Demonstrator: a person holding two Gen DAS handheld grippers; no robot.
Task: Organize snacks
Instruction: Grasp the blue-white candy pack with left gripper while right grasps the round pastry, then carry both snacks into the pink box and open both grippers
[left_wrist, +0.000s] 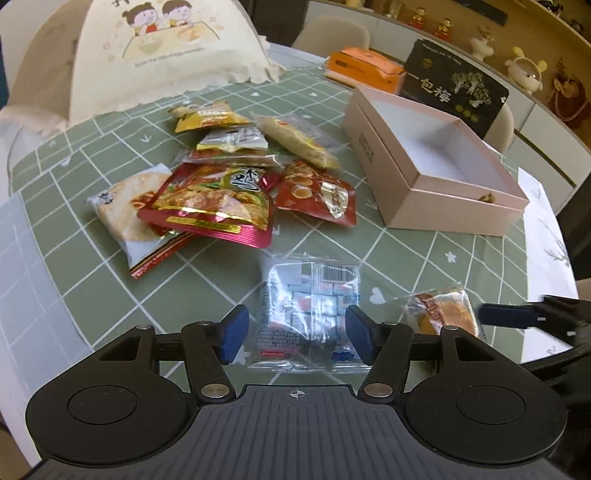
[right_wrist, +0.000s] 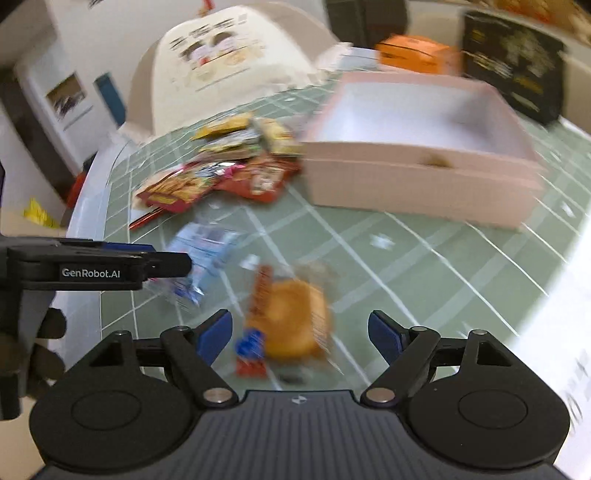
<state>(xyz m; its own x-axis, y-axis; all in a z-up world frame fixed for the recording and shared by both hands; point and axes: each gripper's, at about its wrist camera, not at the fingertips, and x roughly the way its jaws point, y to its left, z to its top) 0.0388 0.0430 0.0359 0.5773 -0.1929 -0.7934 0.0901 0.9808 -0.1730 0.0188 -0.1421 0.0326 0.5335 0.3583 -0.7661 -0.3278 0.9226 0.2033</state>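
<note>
Clear packet (left_wrist: 309, 314) between fingers (left_wrist: 233, 328) (untouched)

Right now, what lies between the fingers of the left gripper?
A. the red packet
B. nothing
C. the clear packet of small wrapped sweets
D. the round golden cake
C: the left gripper is open over the clear packet, its blue fingers on either side of it.
</note>
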